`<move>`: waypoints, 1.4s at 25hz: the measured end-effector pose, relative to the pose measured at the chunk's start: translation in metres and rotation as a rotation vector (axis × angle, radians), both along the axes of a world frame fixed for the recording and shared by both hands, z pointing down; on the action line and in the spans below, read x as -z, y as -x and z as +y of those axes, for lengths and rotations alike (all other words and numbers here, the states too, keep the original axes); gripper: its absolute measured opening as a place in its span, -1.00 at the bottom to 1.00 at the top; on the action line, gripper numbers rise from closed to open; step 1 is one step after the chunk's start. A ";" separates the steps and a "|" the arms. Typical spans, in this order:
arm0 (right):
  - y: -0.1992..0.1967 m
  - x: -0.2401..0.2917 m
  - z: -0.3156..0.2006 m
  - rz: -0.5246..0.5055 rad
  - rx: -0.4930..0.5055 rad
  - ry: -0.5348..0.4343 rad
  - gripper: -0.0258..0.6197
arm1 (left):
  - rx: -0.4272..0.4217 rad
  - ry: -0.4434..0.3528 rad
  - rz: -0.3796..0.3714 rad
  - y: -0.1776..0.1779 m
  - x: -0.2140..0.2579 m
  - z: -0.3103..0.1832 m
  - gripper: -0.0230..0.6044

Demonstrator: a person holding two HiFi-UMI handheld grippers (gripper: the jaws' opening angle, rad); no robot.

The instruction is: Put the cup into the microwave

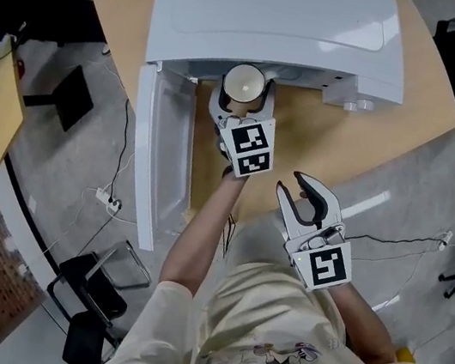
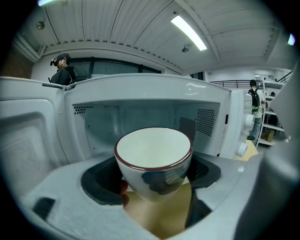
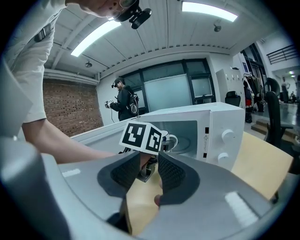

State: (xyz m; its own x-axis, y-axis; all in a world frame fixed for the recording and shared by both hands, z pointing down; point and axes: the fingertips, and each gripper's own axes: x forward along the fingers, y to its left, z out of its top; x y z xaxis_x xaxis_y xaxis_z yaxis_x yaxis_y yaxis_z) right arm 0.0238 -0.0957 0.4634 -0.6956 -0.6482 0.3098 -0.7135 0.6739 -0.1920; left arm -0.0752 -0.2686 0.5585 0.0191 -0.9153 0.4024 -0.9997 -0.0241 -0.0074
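A white cup (image 1: 245,84) with a dark red rim and a blue pattern hangs in my left gripper (image 1: 244,94), whose jaws stand wide and grip its sides. It is just in front of the white microwave's (image 1: 273,19) open cavity. In the left gripper view the cup (image 2: 154,157) fills the gap between the pads of the left gripper (image 2: 153,180), with the lit cavity (image 2: 140,119) behind. The microwave door (image 1: 158,156) is swung open to the left. My right gripper (image 1: 296,191) stays back over the table's near edge, empty, jaws slightly apart (image 3: 150,171).
The microwave stands on a wooden table (image 1: 377,125), its knobs (image 1: 359,104) on the right side of its front. On the floor lie cables and a power strip (image 1: 107,197), and a chair (image 1: 96,284) stands near. A person (image 3: 123,101) stands in the background.
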 end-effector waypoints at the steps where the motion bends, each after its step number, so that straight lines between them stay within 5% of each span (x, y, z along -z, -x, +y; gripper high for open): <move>1: 0.002 0.003 -0.004 -0.013 -0.008 -0.010 -0.52 | -0.002 0.002 -0.004 0.001 -0.002 -0.005 0.33; 20: -0.008 0.003 -0.031 -0.007 -0.102 0.010 -0.53 | -0.029 0.028 -0.020 0.002 -0.035 -0.083 0.33; 35: -0.018 0.002 -0.024 0.011 -0.091 0.072 -0.52 | -0.074 -0.066 -0.036 -0.003 -0.021 -0.082 0.47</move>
